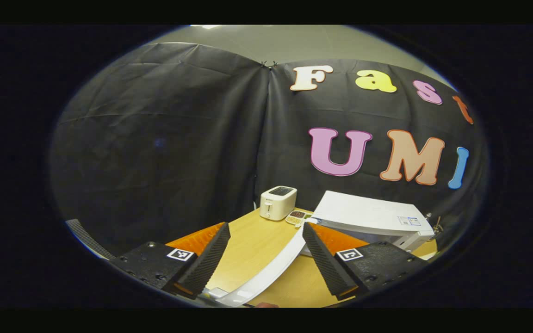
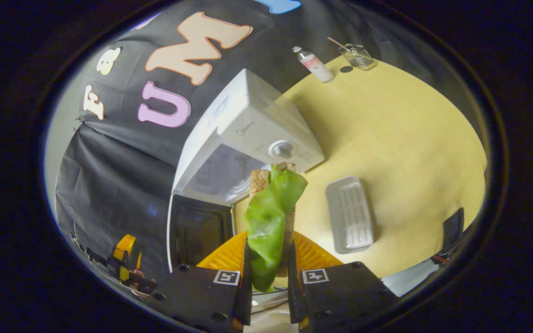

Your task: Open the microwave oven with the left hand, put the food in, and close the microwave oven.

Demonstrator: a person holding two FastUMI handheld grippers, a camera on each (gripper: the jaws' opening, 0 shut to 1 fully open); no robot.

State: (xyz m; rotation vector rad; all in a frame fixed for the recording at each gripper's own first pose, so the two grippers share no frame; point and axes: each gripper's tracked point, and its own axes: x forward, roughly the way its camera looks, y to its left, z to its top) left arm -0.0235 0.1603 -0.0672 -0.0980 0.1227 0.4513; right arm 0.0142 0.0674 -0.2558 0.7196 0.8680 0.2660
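Observation:
The white microwave (image 1: 368, 215) stands on the wooden table with its door (image 1: 271, 270) swung open; the door's white edge runs between the fingers of my left gripper (image 1: 265, 226), which is open and presses on nothing. In the right gripper view the microwave (image 2: 252, 125) shows its lit cavity and its dark open door (image 2: 199, 236). My right gripper (image 2: 269, 247) is shut on a sandwich (image 2: 271, 217) of brown bread with a green lettuce leaf, held upright in front of the cavity. The left gripper (image 2: 125, 261) appears at the lower left, beyond the door.
A white toaster (image 1: 278, 202) and a small dish of food (image 1: 298, 216) sit behind the microwave's left side. An empty white tray (image 2: 350, 215) lies to the microwave's right. A bottle (image 2: 312, 64) and a glass container (image 2: 358, 55) stand at the far table edge.

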